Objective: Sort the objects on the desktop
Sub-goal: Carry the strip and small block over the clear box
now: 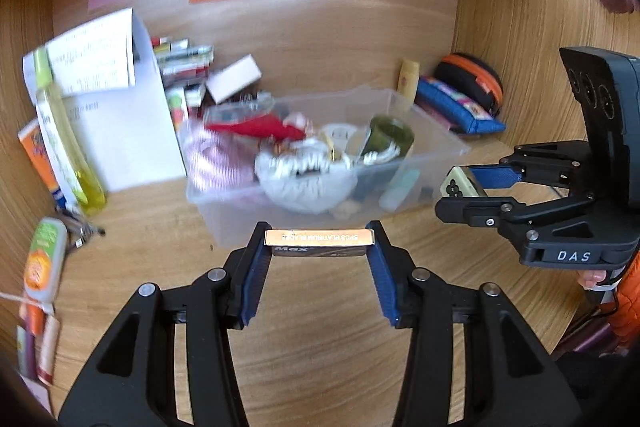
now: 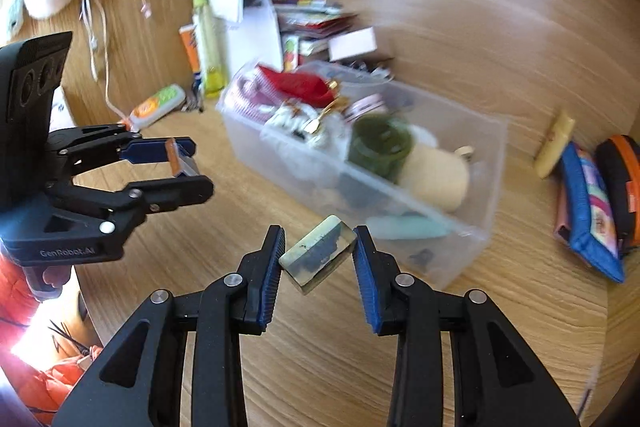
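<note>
Left wrist view shows the left tongs (image 1: 319,245) pinching a flat golden razor-blade box (image 1: 319,239) above the wooden desk (image 1: 320,339). The right tongs (image 2: 319,255) pinch a small pale tile with dark marks (image 2: 318,254) before the clear plastic bin (image 2: 472,187). Many things lie inside the bin already; both held pieces and several loose items are not yet sorted.

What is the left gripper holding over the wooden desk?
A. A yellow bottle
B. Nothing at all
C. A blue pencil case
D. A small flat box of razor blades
D: the left gripper has its blue pads pressed on both ends of a small flat box printed with blade wording.
</note>
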Available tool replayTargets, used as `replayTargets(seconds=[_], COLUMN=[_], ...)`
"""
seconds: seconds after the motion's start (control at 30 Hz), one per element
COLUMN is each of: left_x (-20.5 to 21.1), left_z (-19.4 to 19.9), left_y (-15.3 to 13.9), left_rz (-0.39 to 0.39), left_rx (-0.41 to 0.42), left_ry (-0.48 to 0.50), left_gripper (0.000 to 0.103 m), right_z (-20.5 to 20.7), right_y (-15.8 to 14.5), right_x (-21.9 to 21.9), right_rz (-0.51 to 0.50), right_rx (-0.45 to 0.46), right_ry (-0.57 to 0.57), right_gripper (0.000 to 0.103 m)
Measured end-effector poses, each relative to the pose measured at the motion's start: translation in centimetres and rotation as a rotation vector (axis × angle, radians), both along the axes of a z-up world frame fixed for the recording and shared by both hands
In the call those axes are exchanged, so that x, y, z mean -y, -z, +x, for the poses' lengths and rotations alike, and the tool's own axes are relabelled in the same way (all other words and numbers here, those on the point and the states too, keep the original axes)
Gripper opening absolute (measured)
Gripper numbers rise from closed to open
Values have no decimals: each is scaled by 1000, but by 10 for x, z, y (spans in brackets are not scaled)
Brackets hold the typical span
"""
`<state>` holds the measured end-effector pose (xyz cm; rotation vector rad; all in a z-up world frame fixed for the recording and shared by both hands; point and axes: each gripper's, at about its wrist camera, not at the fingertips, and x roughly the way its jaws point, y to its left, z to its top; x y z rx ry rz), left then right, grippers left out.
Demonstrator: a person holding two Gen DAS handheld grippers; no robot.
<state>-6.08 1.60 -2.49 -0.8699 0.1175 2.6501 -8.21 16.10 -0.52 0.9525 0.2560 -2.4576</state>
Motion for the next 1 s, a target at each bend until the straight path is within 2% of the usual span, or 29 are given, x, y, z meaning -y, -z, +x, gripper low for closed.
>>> replayTargets(seconds=[0.27, 0.53, 0.8, 1.0], left_x=[-4, 5, 7, -9], left_z=[-14, -37, -64, -92], left_y=[-15, -29, -47, -51], left_rz=[7, 11, 24, 52], left_rx=[-28, -44, -58, -29], left_ry=[25, 11, 23, 71], left_gripper=[47, 47, 47, 47], right_z=[-3, -27, -60, -87], right_y=[-26, -39, -43, -44], right_x=[-24, -32, -38, -41], right_rz=[-40, -52, -75, -103], right_rx=[-45, -81, -75, -53], right_ry=[56, 93, 121, 142], right_gripper=[32, 32, 32, 32])
